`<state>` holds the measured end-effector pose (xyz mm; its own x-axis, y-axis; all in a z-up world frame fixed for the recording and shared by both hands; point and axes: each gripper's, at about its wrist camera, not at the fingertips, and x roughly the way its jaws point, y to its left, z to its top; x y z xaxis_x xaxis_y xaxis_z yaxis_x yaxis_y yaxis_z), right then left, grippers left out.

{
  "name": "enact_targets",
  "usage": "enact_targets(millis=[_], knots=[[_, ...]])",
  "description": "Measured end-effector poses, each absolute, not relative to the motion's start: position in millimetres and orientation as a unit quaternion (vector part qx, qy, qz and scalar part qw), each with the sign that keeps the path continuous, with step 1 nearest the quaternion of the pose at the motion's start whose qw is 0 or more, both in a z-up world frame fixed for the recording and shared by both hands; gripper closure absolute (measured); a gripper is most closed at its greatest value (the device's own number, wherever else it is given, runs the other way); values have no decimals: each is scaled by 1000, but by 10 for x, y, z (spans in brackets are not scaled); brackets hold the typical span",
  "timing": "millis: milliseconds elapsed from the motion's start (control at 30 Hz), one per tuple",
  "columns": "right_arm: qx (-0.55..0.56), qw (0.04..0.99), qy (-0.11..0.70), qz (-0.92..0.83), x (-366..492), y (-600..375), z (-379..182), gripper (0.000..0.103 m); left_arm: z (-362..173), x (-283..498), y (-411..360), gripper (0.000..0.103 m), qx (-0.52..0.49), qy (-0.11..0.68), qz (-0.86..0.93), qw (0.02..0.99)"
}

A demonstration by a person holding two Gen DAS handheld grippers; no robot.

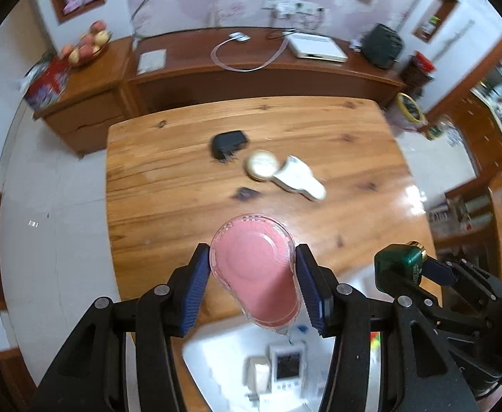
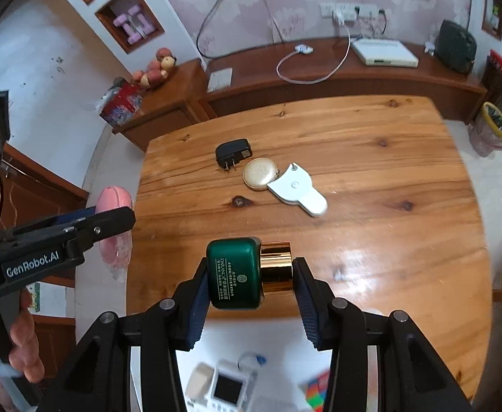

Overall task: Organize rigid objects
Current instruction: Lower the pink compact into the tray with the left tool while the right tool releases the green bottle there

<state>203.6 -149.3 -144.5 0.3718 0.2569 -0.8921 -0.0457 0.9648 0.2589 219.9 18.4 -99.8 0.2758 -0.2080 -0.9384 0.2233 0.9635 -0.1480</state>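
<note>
Pink case and green bottle both lifted over the white bin

We hold the pink plastic case [image 1: 256, 271] clamped in the left tool [image 1: 253, 286]; light, slick, likely to twist. Our right tool [image 2: 249, 283] clamps the green gold-capped bottle [image 2: 237, 273] end to end, heavier, probably glass. Below, the white bin [image 1: 216, 346] already holds a small screen gadget [image 1: 287, 365].
</note>
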Motion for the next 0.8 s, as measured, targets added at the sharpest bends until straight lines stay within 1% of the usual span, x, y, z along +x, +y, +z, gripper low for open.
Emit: enact_targets(millis=[133,300,433,600,800], knots=[[80,835,539,81,1571,-1540,-1268,57,-904,1851,6,50,27,573,-181,799],[67,838,539,56,1088,-1614,-1293,57,-988,1527,-217,50,68,565,-217,793],[69,828,555,29,745,-1694,-1508,57,-1223,1308,-403,50,98,572,-250,775],[81,805,588,-6,416,-1809,-1903,57,-1623,1110,-618,50,136,583,-272,754],[52,791,607,-46,164,-1908,-2203,57,-2101,1007,-810,50,159,602,-275,732]])
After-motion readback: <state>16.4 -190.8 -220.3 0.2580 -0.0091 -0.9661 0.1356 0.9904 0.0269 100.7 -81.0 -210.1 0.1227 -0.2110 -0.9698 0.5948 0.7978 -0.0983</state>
